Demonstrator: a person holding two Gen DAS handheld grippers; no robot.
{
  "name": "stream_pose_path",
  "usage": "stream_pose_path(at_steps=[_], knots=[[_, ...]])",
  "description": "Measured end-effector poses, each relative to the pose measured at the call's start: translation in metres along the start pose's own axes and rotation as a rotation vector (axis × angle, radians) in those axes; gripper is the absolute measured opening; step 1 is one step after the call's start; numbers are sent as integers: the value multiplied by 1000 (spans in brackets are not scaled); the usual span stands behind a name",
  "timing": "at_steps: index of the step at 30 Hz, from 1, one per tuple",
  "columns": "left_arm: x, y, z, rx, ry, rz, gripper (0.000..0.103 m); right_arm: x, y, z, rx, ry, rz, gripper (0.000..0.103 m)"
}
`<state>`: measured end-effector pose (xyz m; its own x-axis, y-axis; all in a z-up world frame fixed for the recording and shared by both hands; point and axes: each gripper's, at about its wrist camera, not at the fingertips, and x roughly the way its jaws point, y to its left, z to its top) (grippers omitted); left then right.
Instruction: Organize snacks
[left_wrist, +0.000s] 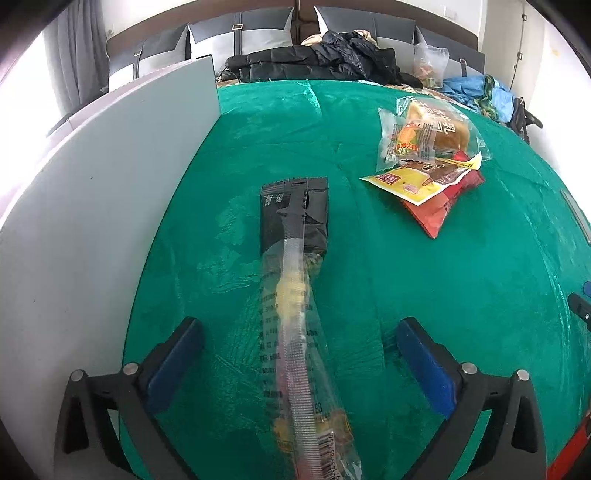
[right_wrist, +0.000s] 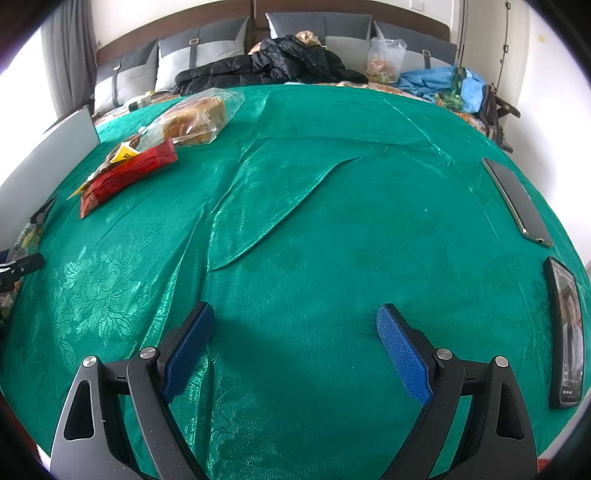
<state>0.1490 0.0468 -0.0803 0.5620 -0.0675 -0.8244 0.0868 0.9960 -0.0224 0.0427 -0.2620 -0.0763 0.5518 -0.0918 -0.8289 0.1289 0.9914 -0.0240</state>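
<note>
In the left wrist view a long clear-and-black snack packet (left_wrist: 295, 295) lies on the green cloth (left_wrist: 424, 277), running lengthwise between the fingers of my open left gripper (left_wrist: 299, 365), which touch nothing. A pile of snacks sits at the far right: a bread bag (left_wrist: 432, 129), a yellow packet (left_wrist: 413, 181) and a red packet (left_wrist: 439, 210). In the right wrist view my right gripper (right_wrist: 295, 347) is open and empty over bare cloth (right_wrist: 332, 240). The bread bag (right_wrist: 195, 118) and red packet (right_wrist: 125, 177) lie far left.
A grey-white board (left_wrist: 92, 221) borders the cloth on the left. Two phones (right_wrist: 517, 203) (right_wrist: 565, 332) lie at the right edge. Black jackets (right_wrist: 277, 62), a plastic bag (right_wrist: 384, 59) and blue fabric (right_wrist: 439, 81) lie behind the cloth by the headboard.
</note>
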Motion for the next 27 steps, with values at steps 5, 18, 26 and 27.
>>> stream_pose_path(at_steps=[5,18,26,27], knots=[[2,-3,1,-4,-6,5,103,0,0,0,0,0,-1,92],[0,-3,0,-5,-6,4,103,-2,20,24,64,37,68,91],[1,-3,0,-4,-7,3,103,50,116,89,-29,80,208,88],[1,-3,0,-5,-7,3,103,54,122,95,-22,71,218,88]])
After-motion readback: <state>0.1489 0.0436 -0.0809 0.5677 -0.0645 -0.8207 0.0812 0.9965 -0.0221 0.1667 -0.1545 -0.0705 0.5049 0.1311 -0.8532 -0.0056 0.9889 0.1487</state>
